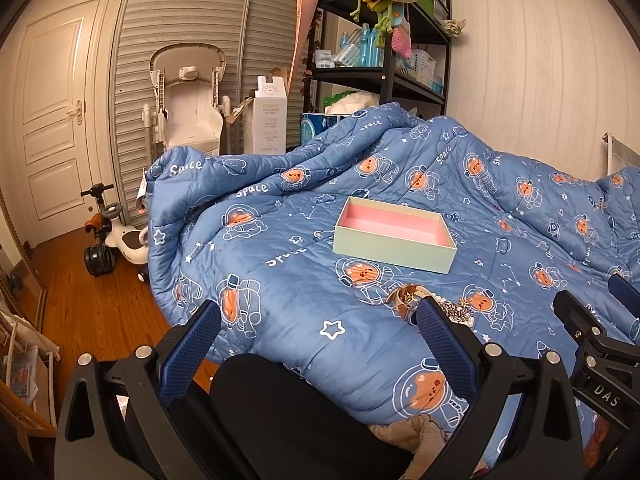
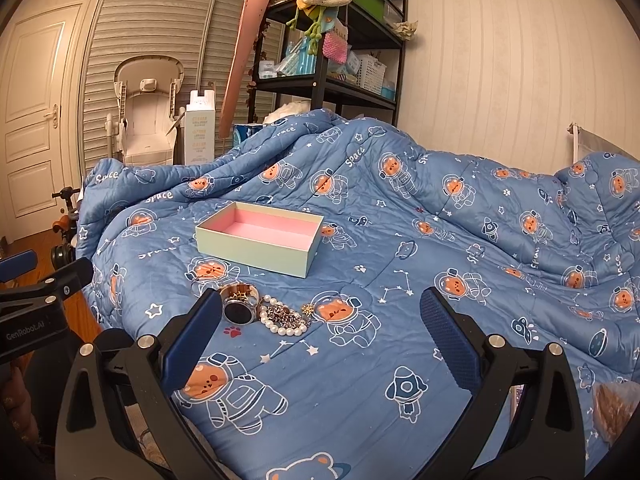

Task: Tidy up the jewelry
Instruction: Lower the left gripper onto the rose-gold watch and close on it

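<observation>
A shallow open box (image 2: 259,240), pale green outside and pink inside, is being shown lying on a blue space-print quilt (image 2: 400,240) spread over a bed. Its long axis is being presented as running from near left to far right in both views, with its open top facing upward and nothing visible inside it.

The jewelry is being seen gathered in a small heap on the quilt, on the near side of the box and apart from it. A watch (image 2: 239,303) with a dark round face and a gold-toned band is lying on its side, the face tilted toward the camera. Just beside it on the right, a string of white pearls (image 2: 282,322) is being seen curled around a darker, glittering piece (image 2: 286,316), and a small gold star-shaped item (image 2: 309,309) is lying at the heap's right edge.

The right gripper (image 2: 320,312) is being held spread wide above the quilt, nothing between its fingers; its left finger (image 2: 192,336) is partly covering the watch. The left gripper (image 1: 320,320) is likewise being held wide and empty, its right finger (image 1: 444,340) standing in front of the heap.

Behind the bed, a black shelf unit (image 2: 320,80), a white high chair (image 2: 148,120) and a white door (image 2: 32,112) are being seen; a child's ride-on toy (image 1: 116,240) is standing on the wooden floor.
</observation>
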`<state>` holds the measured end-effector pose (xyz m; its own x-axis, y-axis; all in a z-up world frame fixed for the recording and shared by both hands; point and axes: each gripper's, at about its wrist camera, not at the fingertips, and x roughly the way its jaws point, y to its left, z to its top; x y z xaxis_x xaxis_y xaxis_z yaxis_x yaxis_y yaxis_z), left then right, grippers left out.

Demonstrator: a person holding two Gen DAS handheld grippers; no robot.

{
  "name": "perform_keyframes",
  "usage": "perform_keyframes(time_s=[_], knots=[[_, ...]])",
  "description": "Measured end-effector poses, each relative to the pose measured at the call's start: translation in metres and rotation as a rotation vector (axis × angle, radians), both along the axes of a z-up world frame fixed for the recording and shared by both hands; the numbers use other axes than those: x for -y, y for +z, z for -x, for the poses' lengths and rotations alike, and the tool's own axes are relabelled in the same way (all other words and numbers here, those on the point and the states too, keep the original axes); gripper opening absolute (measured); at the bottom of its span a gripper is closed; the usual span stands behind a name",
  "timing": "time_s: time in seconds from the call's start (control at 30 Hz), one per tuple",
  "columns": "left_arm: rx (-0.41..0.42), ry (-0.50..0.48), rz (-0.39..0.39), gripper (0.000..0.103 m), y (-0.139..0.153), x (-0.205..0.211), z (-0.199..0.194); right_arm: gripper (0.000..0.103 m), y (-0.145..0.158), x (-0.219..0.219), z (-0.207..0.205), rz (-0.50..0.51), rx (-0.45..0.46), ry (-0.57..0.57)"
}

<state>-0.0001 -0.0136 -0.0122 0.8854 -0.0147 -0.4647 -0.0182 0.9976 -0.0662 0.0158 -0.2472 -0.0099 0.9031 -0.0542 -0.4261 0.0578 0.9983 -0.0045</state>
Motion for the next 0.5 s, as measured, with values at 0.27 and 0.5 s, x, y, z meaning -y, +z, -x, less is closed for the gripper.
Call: perform_keyframes(time_s=[0.27,0.5], knots=[[-0.068,-0.078,0.072,0.096,-0.008,-0.003,-0.009,0.098,-0.026,0.012,-0.031,-0.167,-0.169,0.159],[-0.238,-0.173,0.128,0.096,-0.029,0.003,-0.041,0.098,-0.069,0.024,-0.079,-0.257,-0.411,0.223]])
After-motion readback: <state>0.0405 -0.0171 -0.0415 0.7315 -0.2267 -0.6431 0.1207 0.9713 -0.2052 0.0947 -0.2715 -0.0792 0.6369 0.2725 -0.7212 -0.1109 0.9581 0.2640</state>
